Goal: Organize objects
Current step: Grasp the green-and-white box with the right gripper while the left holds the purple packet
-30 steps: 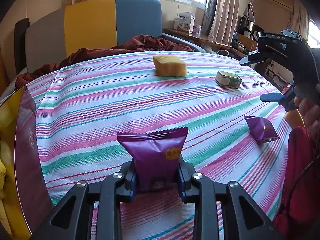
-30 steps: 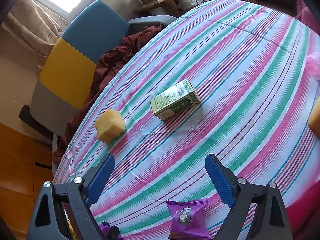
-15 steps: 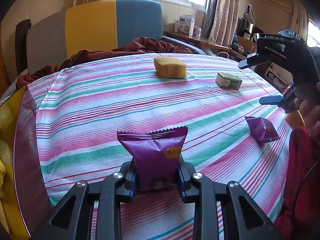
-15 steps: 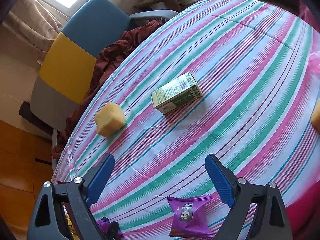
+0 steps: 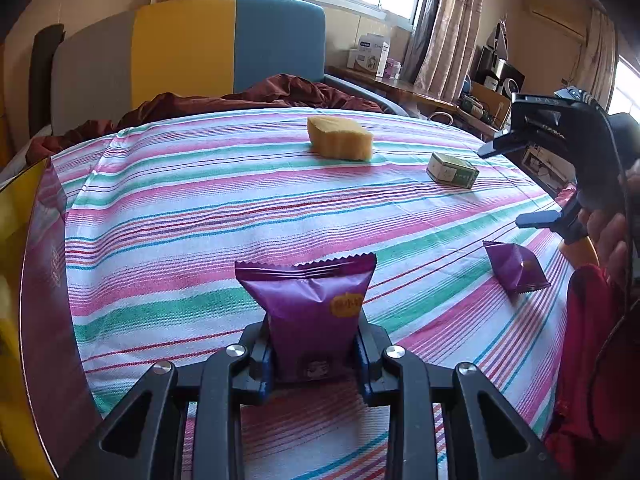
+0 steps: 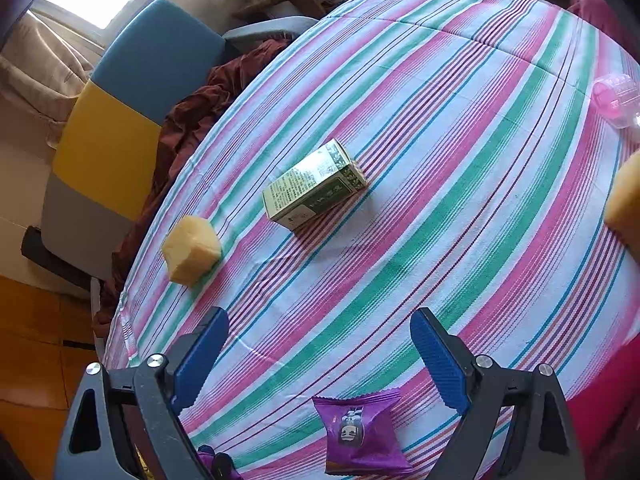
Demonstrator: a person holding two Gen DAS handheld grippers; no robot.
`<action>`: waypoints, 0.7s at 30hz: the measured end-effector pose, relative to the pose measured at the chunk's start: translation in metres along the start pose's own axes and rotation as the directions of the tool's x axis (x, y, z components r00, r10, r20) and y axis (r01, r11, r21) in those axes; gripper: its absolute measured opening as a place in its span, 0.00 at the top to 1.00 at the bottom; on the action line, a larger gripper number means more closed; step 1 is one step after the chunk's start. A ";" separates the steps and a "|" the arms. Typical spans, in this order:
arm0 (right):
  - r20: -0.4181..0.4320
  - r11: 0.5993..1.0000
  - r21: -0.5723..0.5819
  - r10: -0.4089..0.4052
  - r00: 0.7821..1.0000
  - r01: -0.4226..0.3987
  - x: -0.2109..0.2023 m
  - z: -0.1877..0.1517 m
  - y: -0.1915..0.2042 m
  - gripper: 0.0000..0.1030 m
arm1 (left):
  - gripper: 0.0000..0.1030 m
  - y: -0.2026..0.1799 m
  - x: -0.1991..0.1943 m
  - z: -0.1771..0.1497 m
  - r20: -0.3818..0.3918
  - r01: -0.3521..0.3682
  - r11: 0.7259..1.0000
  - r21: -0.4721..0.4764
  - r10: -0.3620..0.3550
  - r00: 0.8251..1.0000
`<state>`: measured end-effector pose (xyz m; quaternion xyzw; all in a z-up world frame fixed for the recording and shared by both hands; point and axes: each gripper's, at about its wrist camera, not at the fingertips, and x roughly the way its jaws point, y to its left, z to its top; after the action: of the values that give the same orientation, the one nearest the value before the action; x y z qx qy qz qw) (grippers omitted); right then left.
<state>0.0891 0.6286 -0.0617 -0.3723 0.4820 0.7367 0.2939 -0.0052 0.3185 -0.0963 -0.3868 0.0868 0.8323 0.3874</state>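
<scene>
My left gripper (image 5: 314,354) is shut on a purple snack packet (image 5: 308,312), held upright above the striped tablecloth (image 5: 200,216). A second purple packet (image 6: 360,434) lies flat on the cloth below my right gripper (image 6: 320,354), whose blue pads stand wide apart and hold nothing. That right gripper (image 5: 516,184) also shows at the right of the left wrist view, above the lying packet (image 5: 514,268). Farther off lie a yellow sponge (image 6: 192,250) and a green carton (image 6: 314,190).
A yellow and dark red box (image 5: 36,300) stands at the left table edge. A blue, yellow and grey sofa (image 5: 184,48) with a maroon cloth (image 5: 256,96) sits behind the table. A pink plastic item (image 6: 616,98) and another yellow object (image 6: 626,204) lie at the right.
The right gripper has drifted slightly, so the lying packet, carton and sponge sit a little differently in its view. The left gripper keeps still with its packet.
</scene>
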 end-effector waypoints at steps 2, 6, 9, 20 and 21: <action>-0.005 1.000 0.010 0.006 1.000 -0.006 0.001 0.010 0.001 0.04 | 0.71 0.001 0.000 0.000 0.000 0.006 1.000 -0.005 -0.006 1.000; 0.021 0.995 -0.078 -0.053 0.998 0.055 0.007 0.038 0.022 0.00 | 0.71 0.002 0.000 0.000 0.000 0.016 1.000 -0.011 -0.016 1.000; 0.027 0.971 -0.205 -0.124 0.992 0.126 0.023 0.057 0.041 0.00 | 0.71 0.002 0.001 0.000 0.000 0.021 1.000 -0.013 -0.021 1.000; -0.018 0.895 -0.342 -0.310 0.950 0.286 0.081 0.077 0.045 0.27 | 0.70 0.003 0.001 -0.001 0.001 0.028 0.999 -0.015 -0.028 1.000; 0.007 0.874 -0.378 -0.329 0.944 0.307 0.079 0.073 0.049 0.28 | 0.70 0.002 0.002 -0.001 0.001 0.027 1.000 -0.014 -0.027 1.000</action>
<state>-0.0129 0.6844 -0.0842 -0.5164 0.2734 0.7454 0.3208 -0.0068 0.3177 -0.0984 -0.3903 0.0756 0.8277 0.3960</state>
